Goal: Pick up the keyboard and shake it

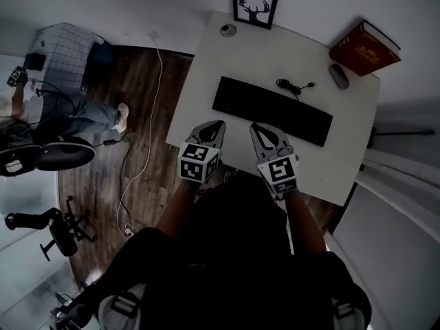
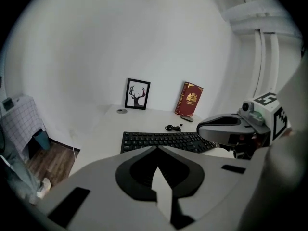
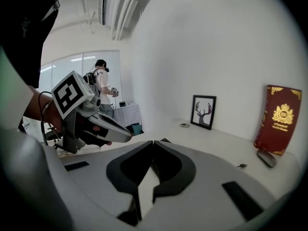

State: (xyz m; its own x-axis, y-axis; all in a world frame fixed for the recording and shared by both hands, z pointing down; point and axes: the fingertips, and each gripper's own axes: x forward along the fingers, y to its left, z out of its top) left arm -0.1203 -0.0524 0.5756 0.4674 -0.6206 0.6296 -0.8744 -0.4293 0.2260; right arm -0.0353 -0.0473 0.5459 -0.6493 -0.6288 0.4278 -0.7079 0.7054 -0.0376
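Note:
A black keyboard point(image 1: 271, 110) lies across the middle of the white desk point(image 1: 206, 67), its coiled cable point(image 1: 294, 86) behind it. My left gripper point(image 1: 214, 125) hovers just short of the keyboard's near left edge, jaws shut and empty. My right gripper point(image 1: 258, 128) hangs beside it near the keyboard's near middle, also shut with nothing held. In the left gripper view the keyboard point(image 2: 166, 141) lies just past the left gripper point(image 2: 157, 148), and the right gripper point(image 2: 208, 124) juts in from the right. The right gripper view shows the right gripper point(image 3: 153, 142) shut, with the left gripper point(image 3: 126, 136) at its left; the keyboard is almost hidden.
A framed deer picture point(image 1: 254, 6) stands at the desk's back edge beside a small round disc point(image 1: 227, 30). A red book point(image 1: 364, 47) and a grey mouse point(image 1: 338, 75) sit at the far right corner. A person point(image 1: 65, 105), office chairs and floor cables are at the left.

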